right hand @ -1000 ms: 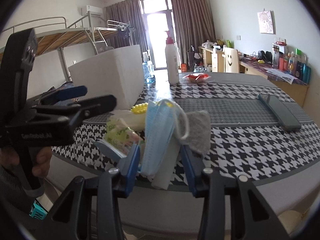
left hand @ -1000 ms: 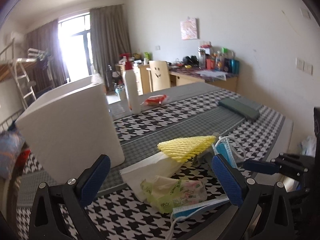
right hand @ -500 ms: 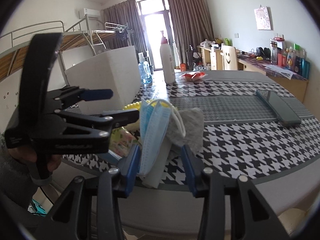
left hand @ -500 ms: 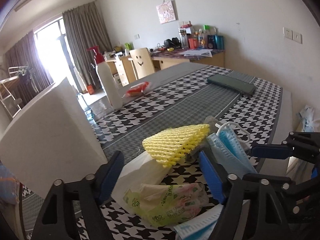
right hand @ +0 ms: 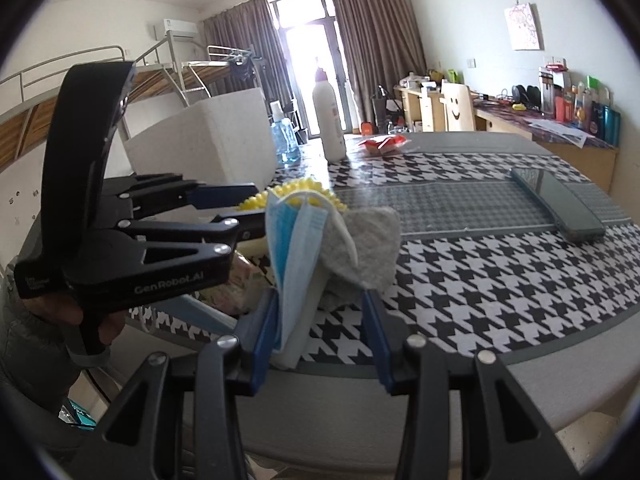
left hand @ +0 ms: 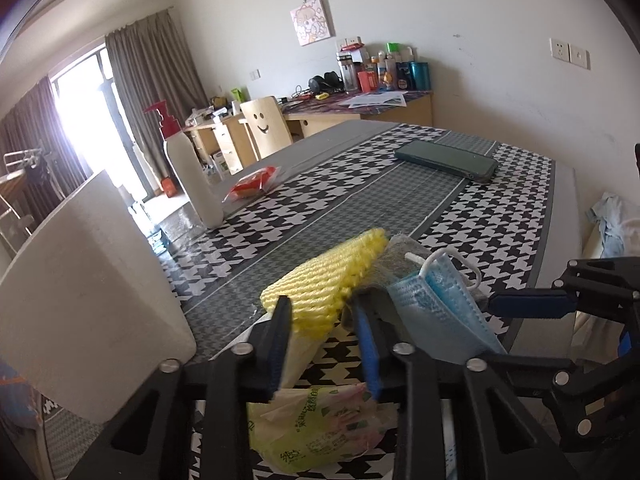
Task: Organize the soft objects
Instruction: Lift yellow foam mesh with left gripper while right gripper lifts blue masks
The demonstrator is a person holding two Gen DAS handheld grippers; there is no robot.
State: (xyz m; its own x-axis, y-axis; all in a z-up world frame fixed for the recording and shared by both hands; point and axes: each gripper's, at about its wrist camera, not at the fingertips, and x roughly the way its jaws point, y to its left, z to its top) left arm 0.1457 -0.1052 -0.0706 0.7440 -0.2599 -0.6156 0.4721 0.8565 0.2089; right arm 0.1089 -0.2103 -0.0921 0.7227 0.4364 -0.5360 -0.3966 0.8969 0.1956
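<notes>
My left gripper (left hand: 324,336) is closing its jaws on the yellow foam net (left hand: 328,280), a ribbed, soft mesh sleeve which lies on the houndstooth table (left hand: 500,216), at about 7 o'clock from the white pump bottle (left hand: 192,184). My right gripper (right hand: 320,320) pinches a folded blue face mask (right hand: 292,248) with a white ear loop, and a grey cloth (right hand: 372,248) rests just beside it at 3 o'clock.
</notes>
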